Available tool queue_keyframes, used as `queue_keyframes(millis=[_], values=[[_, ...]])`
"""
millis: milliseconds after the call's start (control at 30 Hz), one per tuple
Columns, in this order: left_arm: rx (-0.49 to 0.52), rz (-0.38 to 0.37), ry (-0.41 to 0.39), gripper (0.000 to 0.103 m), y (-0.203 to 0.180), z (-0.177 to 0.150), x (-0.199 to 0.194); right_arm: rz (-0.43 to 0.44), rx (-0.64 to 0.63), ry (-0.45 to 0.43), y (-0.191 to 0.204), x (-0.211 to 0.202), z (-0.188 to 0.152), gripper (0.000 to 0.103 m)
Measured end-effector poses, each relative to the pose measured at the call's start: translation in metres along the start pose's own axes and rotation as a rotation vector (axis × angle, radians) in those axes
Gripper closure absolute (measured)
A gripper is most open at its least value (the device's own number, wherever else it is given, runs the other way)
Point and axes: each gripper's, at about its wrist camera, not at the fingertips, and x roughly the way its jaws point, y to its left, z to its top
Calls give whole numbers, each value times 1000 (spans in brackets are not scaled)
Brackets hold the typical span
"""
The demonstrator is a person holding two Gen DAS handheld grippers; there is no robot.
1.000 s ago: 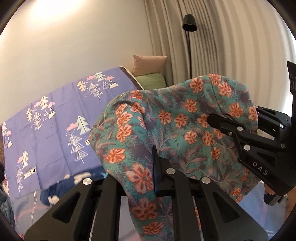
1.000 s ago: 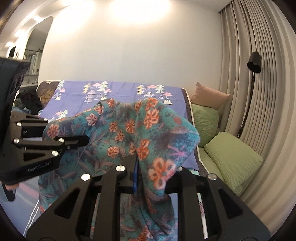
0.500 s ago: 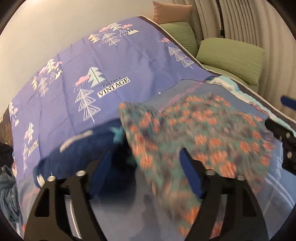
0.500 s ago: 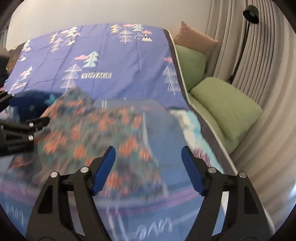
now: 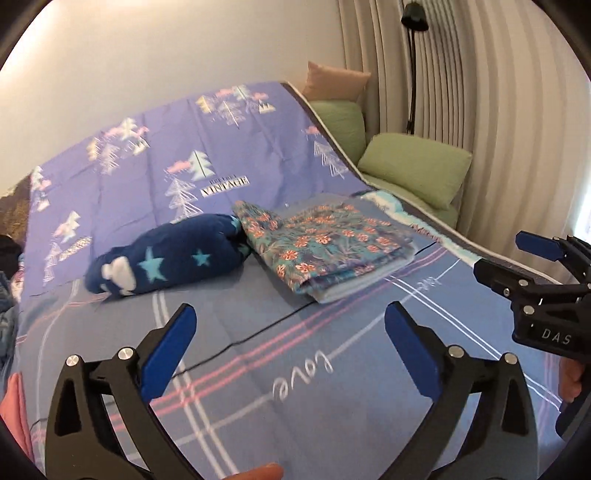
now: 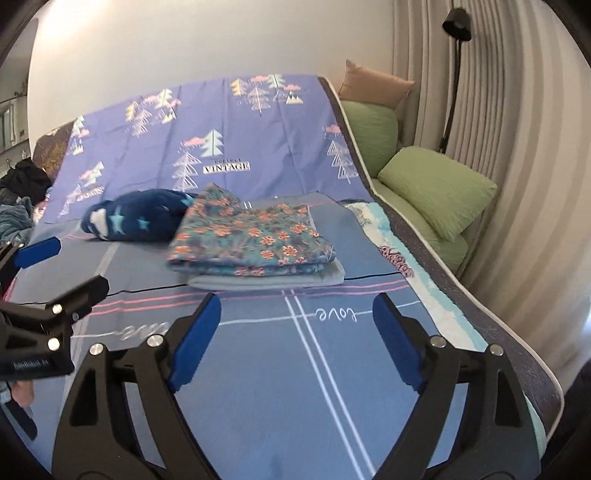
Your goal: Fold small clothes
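Note:
A folded teal garment with orange flowers (image 5: 325, 240) lies on the bed on top of a folded grey piece (image 5: 354, 284); it also shows in the right wrist view (image 6: 255, 236). My left gripper (image 5: 291, 350) is open and empty, held back from the pile over the bed sheet. My right gripper (image 6: 295, 339) is open and empty, also short of the pile. Each gripper shows at the edge of the other's view.
A rolled dark blue star-print garment (image 5: 166, 262) lies left of the pile, touching it. The bed (image 6: 258, 387) carries a blue striped sheet and a purple tree-print cover (image 6: 221, 122). Green cushions (image 6: 436, 188) and a floor lamp (image 6: 456, 22) stand right, by curtains.
Both grippers held the floral garment up a second ago. They let it go onto the grey piece and opened, then drew back from the pile.

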Motion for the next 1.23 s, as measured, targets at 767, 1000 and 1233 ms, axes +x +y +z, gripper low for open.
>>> queue_keyframes(millis=[767,1000,1233], values=[[-16,8,-100,1,-32,-62,-176,2,74,-6,6,-152,-54,11],[-36,20,-117,1,-30,-70,-193,7,71,-14,10,-166,-62,11],[-35,29,-123,1,-30,-75,-201,6,76,-14,10,-169,-64,11]])
